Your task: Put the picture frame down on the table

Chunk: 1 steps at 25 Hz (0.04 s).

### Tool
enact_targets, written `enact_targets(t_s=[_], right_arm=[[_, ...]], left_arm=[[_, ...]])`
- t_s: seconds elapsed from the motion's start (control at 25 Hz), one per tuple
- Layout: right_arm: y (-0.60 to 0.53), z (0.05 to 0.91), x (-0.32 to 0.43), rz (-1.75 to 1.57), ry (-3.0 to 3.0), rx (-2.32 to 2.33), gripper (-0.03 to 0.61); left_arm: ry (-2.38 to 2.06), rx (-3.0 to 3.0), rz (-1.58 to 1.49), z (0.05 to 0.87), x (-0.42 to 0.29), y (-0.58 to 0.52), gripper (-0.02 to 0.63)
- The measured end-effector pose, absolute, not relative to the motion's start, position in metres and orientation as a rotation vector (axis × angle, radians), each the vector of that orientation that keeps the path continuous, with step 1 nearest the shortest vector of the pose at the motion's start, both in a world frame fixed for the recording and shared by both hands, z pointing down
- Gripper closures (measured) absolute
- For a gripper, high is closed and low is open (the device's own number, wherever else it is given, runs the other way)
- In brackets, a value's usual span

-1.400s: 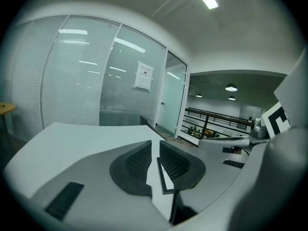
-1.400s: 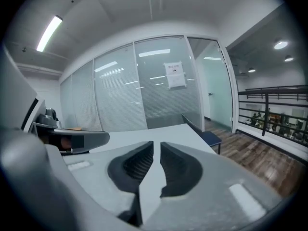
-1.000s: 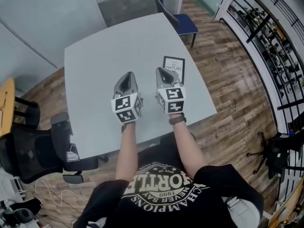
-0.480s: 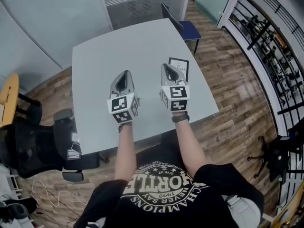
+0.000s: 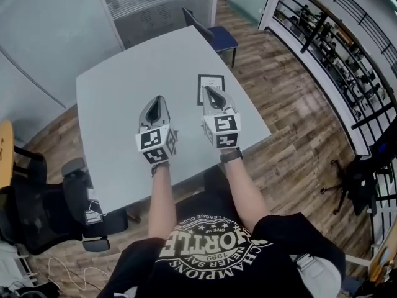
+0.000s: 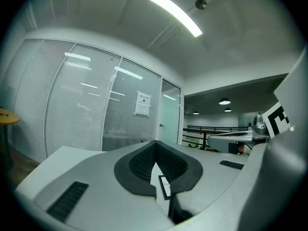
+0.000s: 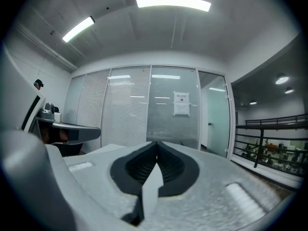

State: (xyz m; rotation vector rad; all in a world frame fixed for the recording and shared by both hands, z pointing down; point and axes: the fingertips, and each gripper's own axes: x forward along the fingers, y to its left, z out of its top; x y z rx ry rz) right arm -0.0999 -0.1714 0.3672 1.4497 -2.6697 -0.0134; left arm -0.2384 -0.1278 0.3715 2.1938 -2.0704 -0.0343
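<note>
The picture frame (image 5: 208,84), black-edged with a white print, rests on the grey table (image 5: 124,85) toward its far right side; whether it lies flat or leans I cannot tell. My right gripper (image 5: 208,92) hovers just in front of it, jaws shut and empty, its tip covering the frame's near edge. My left gripper (image 5: 156,100) is held beside it to the left, also shut on nothing. In the left gripper view the closed jaws (image 6: 155,153) show a sliver of the frame (image 6: 165,187) in the gap beneath them. The right gripper view shows only its closed jaws (image 7: 156,153).
A blue chair (image 5: 218,36) stands at the table's far side. A black office chair (image 5: 43,210) sits near the left corner. A glass wall with blinds (image 5: 155,2) is behind the table, and a railing (image 5: 335,48) runs along the right over wooden floor.
The head view has swung, shifting the table leftward in the picture. My right gripper now overlaps the frame's near edge instead of standing left of it. Both grippers stay shut.
</note>
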Motion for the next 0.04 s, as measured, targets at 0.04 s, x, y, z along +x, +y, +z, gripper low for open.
enact_targets(t_s=[0.04], right_arm=[[-0.1699, 0.3696, -0.0959, -0.01, -2.663, 1.455, 0.58]], left_arm=[[-2.066, 2.192, -0.033, 0.3732, -0.2356, -0.1275, 0.607]])
